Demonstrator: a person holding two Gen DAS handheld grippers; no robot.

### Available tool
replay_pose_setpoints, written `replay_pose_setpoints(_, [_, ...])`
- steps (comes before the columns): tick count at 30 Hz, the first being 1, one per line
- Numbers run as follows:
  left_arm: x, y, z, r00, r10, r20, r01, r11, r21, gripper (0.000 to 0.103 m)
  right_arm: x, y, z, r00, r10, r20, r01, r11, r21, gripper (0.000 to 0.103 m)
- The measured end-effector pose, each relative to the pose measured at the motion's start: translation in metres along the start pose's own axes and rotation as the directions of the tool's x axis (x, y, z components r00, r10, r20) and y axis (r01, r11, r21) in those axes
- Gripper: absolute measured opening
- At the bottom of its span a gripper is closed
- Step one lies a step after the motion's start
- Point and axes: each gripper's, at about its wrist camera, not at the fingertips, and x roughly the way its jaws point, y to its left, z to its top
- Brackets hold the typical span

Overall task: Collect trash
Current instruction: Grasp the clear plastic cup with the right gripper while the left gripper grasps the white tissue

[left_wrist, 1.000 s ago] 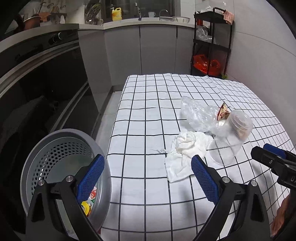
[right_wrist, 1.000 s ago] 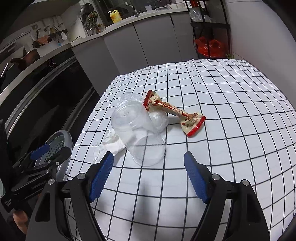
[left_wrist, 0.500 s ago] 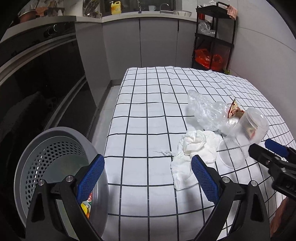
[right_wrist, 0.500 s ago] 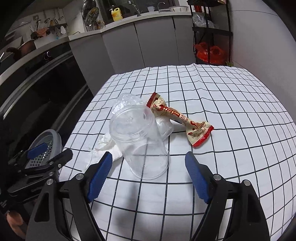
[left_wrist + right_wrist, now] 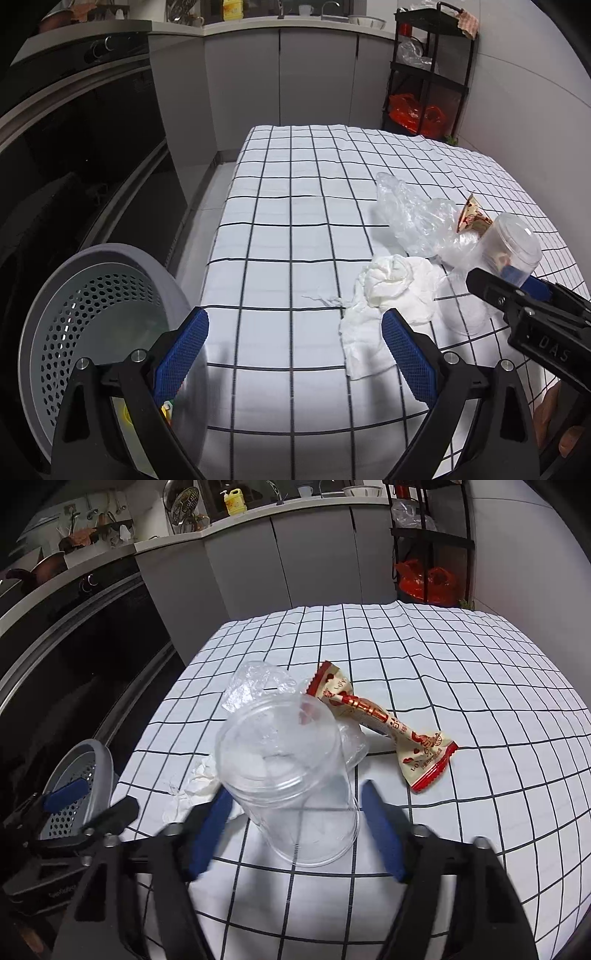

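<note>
My right gripper [image 5: 295, 827] is closing around the clear plastic cup [image 5: 291, 775], which lies on its side between the blue pads; whether they press on it yet I cannot tell. My left gripper [image 5: 293, 354] hangs wide apart over the checked tablecloth [image 5: 280, 206], holding nothing, beside the grey perforated bin [image 5: 74, 314]. Just past it lies a crumpled white tissue [image 5: 388, 295], then a clear plastic bag [image 5: 413, 218], then the red-and-cream snack wrapper [image 5: 388, 727].
</note>
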Motion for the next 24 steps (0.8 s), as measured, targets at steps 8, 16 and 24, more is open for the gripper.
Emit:
replay_pose_setpoints(8, [0.005,-0.02,0.002,0.999,-0.042,-0.006,0.043,0.999,0.022,0.093,-0.033,-0.02,0.004,0.999,0.005,0.048,-0.008,0.998,0.062,0.056])
replay_pose_setpoints(16, [0.026,-0.038,0.011,0.994,-0.101,-0.044,0.101,0.995,0.0,0.094,-0.055,-0.044,0.004,0.997,0.004,0.074,-0.014,0.992,0.127,0.056])
replay_pose_setpoints(24, [0.046,-0.054,0.012,0.989,-0.119,-0.085,0.119,0.993,-0.01,0.092,-0.054,-0.043,0.004,0.998,0.009,0.066,-0.017,0.992,0.121,0.056])
